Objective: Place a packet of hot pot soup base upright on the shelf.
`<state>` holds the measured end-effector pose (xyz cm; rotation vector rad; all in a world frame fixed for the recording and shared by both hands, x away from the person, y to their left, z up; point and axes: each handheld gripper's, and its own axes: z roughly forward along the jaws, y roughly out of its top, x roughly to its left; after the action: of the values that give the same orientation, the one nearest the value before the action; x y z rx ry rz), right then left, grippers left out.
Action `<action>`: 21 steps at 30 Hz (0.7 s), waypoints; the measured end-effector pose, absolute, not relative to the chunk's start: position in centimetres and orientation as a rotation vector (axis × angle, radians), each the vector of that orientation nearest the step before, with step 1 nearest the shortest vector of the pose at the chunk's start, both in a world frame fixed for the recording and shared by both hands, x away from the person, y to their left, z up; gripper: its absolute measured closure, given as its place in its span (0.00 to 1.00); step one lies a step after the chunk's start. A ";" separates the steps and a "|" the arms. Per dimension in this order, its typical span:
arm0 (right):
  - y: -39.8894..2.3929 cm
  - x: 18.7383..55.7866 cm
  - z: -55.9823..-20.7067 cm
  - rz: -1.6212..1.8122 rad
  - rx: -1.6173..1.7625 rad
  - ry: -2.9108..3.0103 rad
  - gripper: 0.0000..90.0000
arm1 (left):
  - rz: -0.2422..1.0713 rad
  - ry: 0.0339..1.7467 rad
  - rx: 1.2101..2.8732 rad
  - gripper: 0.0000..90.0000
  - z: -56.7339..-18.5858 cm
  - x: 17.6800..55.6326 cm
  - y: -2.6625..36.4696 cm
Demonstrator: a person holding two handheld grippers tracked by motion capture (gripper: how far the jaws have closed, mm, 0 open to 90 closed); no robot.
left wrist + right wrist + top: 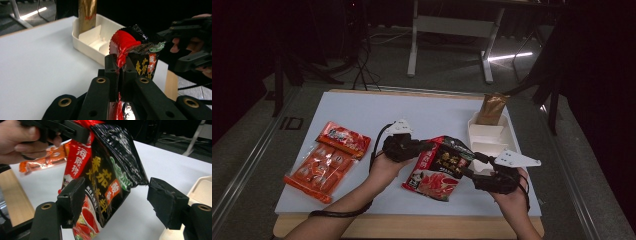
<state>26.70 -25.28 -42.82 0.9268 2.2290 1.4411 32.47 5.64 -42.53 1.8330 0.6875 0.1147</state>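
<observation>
Sauce packet, red and black with yellow characters, held lifted over the near middle of the desk, its bottom corner close to the desk surface. My left gripper pinches the packet's top left edge; in the left gripper view the jaws are pressed together on the red foil, which crumples above them. My right gripper sits at the packet's right side with its jaws spread; in the right gripper view the packet hangs between them, lying against one jaw and clear of the other. My left hand and right hand come in from the near edge, and each gripper carries a grey plate on top. A white tray with compartments stands by the right edge of the desk, just beyond the right gripper. A gold pouch stands upright in the tray's far compartment; the left gripper view shows it against the tray's far wall. Two orange-red snack packs lie near the left edge: a smaller one overlapping the far end of a larger multipack. The right gripper view shows an orange pack on the desk behind the packet.
</observation>
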 end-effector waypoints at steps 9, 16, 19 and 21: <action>-25.4 27.6 -41.6 1.491 0.949 2.244 0.63 | 0.089 0.632 1.717 0.97 -41.8 31.8 5.5; -25.2 27.9 -40.2 1.557 0.934 2.239 0.80 | 0.085 0.625 1.689 0.97 -41.7 31.6 5.7; -25.2 28.0 -40.0 1.562 0.933 2.251 0.82 | 0.079 0.627 1.692 0.96 -41.8 31.7 6.0; -24.9 28.0 -39.6 1.547 0.917 2.272 0.85 | 0.059 0.630 1.696 0.95 -41.9 31.7 6.3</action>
<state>27.97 -24.94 -39.57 0.9174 2.2717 1.5469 31.67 6.28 -41.94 1.6961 0.6305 0.0593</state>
